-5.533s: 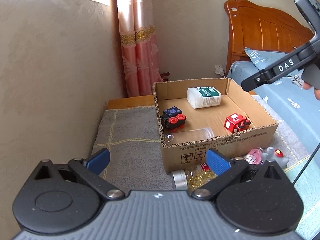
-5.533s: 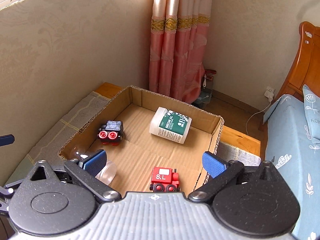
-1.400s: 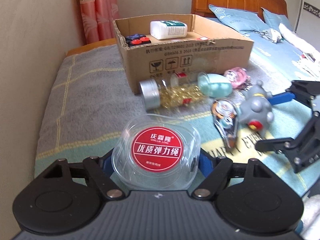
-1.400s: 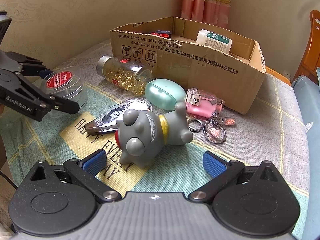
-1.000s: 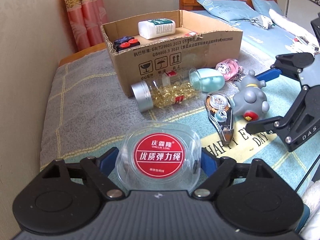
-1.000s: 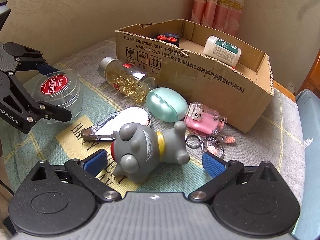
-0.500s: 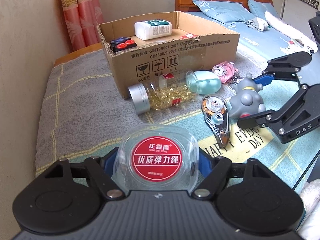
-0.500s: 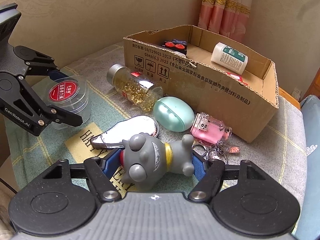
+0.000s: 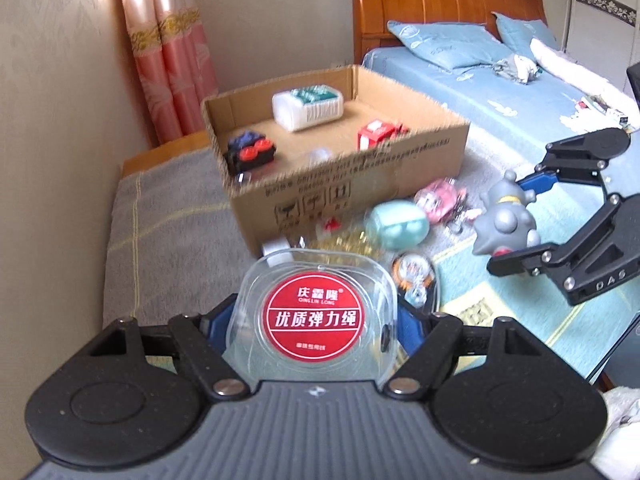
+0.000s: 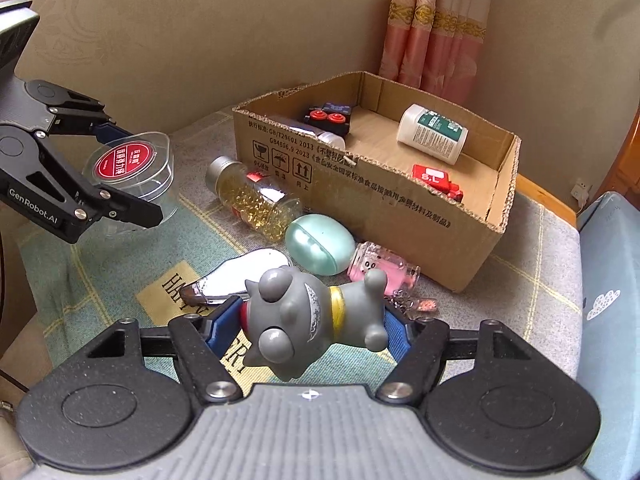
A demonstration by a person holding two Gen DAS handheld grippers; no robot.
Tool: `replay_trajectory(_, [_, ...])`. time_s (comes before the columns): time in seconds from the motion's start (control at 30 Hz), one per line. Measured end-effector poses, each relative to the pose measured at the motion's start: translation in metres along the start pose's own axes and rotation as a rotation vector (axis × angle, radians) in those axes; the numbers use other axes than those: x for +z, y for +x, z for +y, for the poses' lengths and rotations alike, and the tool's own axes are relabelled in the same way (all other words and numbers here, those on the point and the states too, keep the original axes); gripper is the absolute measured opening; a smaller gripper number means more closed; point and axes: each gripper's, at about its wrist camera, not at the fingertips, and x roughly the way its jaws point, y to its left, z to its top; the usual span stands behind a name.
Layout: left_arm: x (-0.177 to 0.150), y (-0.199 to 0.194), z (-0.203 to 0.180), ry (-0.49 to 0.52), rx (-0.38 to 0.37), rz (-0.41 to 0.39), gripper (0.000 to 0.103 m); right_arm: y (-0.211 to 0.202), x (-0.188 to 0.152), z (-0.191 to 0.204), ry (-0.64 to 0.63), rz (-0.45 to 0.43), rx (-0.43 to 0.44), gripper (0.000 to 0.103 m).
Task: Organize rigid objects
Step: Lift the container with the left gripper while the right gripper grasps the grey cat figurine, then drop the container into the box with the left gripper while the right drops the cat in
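Left wrist view shows the left gripper closed on a clear round case with a red label, lifted off the blanket and pointed toward the cardboard box. In the right wrist view the right gripper is clamped on the grey toy figure, blue pads pressing its head end and its rear, with the toy raised above the patterned cloth.

Both loads look ready to go into the box, so I would judge the step in hand to be the carry and drop. The box already holds a white medicine bottle, a red toy train and a dark toy car with red wheels, plus a clear tube along the near wall (hard to make out). The free floor seems to be in the middle, so each gripper should clear the cardboard rim fully before lowering, and release low enough that nothing bounces out.

The case is smooth plastic and may slip if tilted; keeping it level would help. The toy is lumpy and gripped off-centre, so it could swing. Sending one hand in at a time would avoid a clash over the box.

Still lying outside, just beside the box front: a capsule bottle, a mint egg-shaped case, a pink keychain bottle and a correction-tape dispenser.
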Motion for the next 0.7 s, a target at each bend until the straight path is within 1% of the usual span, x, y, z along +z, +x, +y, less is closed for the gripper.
replay_trajectory(0.17, [0.038, -0.008, -0.003, 0.041, -0.012, -0.067, 0.077, -0.013, 0.011, -0.005, -0.014, -0.040, -0.012, 0.076])
replay_trajectory(0.3, [0.072, -0.004, -0.005, 0.085, -0.012, -0.111, 0.077, -0.026, 0.021, -0.011, -0.029, -0.075, -0.016, 0.076])
replay_trajectory(0.5, [0.124, 0.022, -0.006, 0.112, -0.017, -0.127, 0.077, -0.034, 0.037, -0.025, -0.035, -0.116, -0.044, 0.076])
replay_trajectory(0.6, [0.142, 0.039, -0.005, 0.111, -0.025, -0.125, 0.077, -0.034, 0.042, -0.033, -0.024, -0.126, -0.055, 0.076])
replay_trajectory(0.7, [0.157, 0.056, -0.005, 0.108, -0.012, -0.118, 0.077, -0.035, 0.046, -0.040, -0.021, -0.131, -0.075, 0.076])
